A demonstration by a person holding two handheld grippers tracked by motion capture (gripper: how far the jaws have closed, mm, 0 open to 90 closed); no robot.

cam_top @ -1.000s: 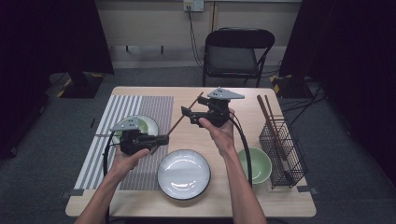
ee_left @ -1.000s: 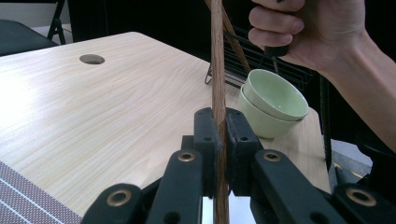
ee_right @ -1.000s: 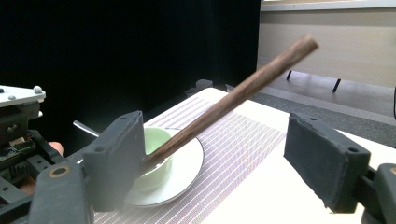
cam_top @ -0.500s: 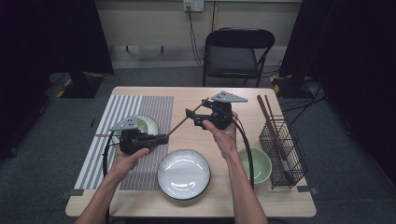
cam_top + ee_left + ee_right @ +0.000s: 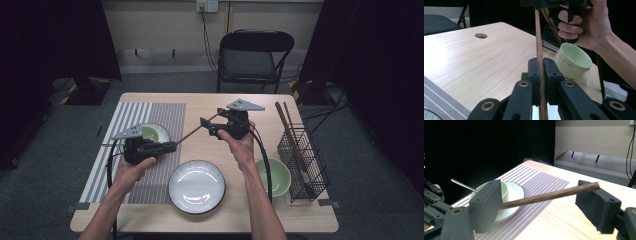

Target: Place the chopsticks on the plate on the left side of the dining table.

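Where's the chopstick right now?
In the high view the wooden chopstick hangs above mid-table, slanting from the left gripper, shut on its lower end, up between the open jaws of the right gripper.

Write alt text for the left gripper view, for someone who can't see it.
Two black jaws of the left claw pinch a brown wooden chopstick that rises to a second claw gripped in a person's hand. Behind lie a pale wooden table, two stacked green bowls and a black wire basket.
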